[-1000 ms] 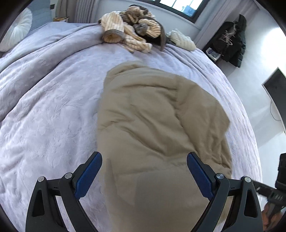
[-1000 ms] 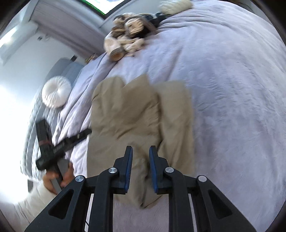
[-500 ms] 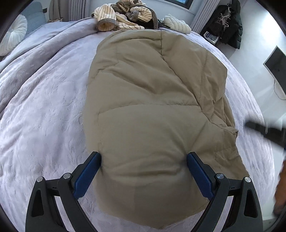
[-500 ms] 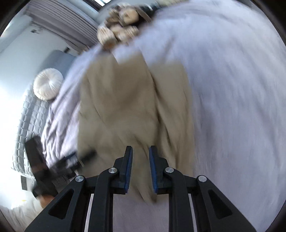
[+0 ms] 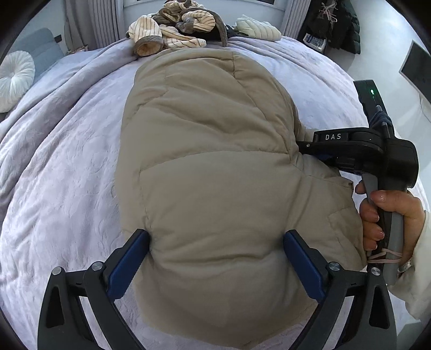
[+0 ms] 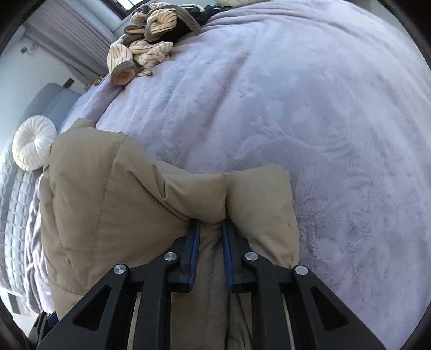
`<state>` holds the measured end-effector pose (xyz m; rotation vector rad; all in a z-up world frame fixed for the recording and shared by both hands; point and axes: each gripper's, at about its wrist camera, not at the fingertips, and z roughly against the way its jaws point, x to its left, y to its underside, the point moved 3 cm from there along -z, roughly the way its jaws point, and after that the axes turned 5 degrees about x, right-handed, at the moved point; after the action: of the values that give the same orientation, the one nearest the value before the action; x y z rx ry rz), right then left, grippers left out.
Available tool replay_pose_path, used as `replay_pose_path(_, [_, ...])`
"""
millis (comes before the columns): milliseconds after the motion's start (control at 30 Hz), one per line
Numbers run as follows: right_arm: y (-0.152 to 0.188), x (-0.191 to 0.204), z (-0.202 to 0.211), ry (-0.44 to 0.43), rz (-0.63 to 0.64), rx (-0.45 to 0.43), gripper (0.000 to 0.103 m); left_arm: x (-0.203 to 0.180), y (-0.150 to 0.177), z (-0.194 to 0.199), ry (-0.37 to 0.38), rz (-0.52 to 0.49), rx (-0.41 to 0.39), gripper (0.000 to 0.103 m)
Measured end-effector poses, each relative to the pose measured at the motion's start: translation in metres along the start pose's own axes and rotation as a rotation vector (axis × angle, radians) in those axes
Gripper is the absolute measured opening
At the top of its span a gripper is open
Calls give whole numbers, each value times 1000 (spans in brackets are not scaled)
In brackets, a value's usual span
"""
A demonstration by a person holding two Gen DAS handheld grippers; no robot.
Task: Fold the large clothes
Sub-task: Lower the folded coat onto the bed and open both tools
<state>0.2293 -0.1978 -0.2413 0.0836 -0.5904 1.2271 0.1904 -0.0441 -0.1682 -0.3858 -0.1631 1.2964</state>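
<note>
A tan puffer jacket (image 5: pixel 210 167) lies on the lavender bed cover (image 5: pixel 62 167), bunched into a thick mound. My left gripper (image 5: pixel 215 242) stands wide, and both blue pads (image 5: pixel 129 258) dent the padded hem bulging between them. In the right wrist view the jacket (image 6: pixel 107 204) swells over the tips of my right gripper (image 6: pixel 211 226). Its narrow jaws are closing on a fold of the fabric pinched between them. In the left wrist view the right gripper's fingers reach into the jacket's right side, held by a hand (image 5: pixel 385 215).
A heap of striped beige and dark clothes (image 5: pixel 175 29) lies at the far end of the bed, with a cream garment (image 5: pixel 256 27) beside it. A round white cushion (image 6: pixel 33 146) sits by the grey headboard. A dark coat (image 5: pixel 339 24) hangs at the far right.
The jacket has come much closer and now fills the left wrist view. The right gripper has dropped to the jacket's right side. In the right wrist view the fabric now bulges around the tips.
</note>
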Motion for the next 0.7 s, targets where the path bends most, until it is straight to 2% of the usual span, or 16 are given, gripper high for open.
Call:
replay_pose_path(133, [5, -13, -3, -43, -55, 4, 16, 1, 0, -1, -4, -1, 15, 99])
replay_pose_path(333, [9, -1, 19, 7, -46, 19, 20, 10, 0, -2, 8, 26, 42, 99])
replay_pose_path(433, [18, 10, 41, 40, -1, 8, 21, 14, 0, -1, 14, 35, 48, 99])
replay_pose_path(533, [39, 21, 67, 83, 55, 0, 21, 16, -1, -2, 15, 42, 52, 99])
replay_pose_path(700, [78, 31, 99, 113, 77, -16, 21, 18, -2, -3, 13, 45, 56, 99])
